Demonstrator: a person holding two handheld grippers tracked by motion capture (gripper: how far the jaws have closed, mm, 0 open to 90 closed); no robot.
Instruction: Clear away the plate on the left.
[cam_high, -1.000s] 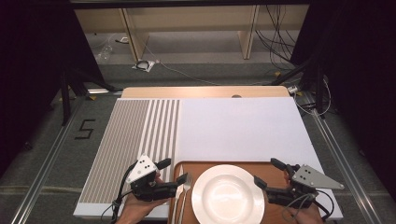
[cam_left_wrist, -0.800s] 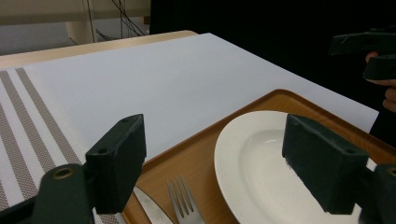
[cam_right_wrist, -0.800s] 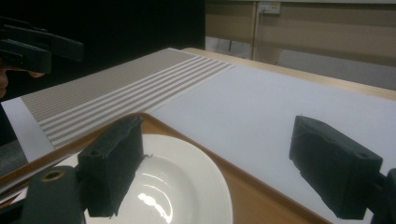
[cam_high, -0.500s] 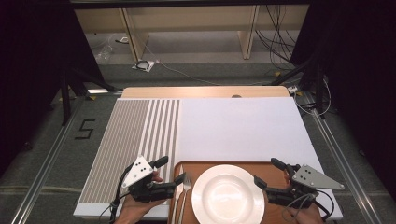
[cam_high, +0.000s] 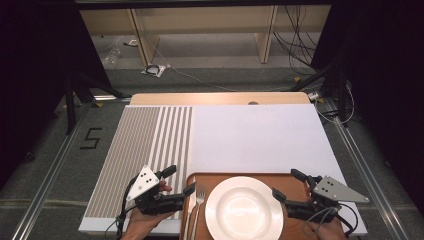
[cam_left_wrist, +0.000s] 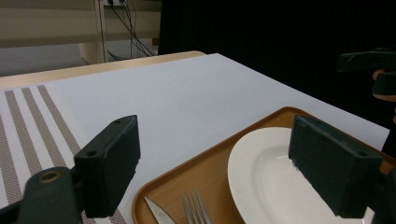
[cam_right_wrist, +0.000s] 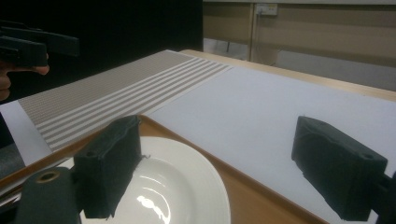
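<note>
Fork (cam_high: 199, 197) and knife (cam_high: 188, 220) lie on the tray's (cam_high: 280, 178) near-left edge, just right of the left gripper (cam_high: 177, 181), whose empty jaws have just been opening. Plate (cam_high: 244, 208) sits mid-tray; right gripper (cam_high: 287, 184) gapes empty beyond.
</note>
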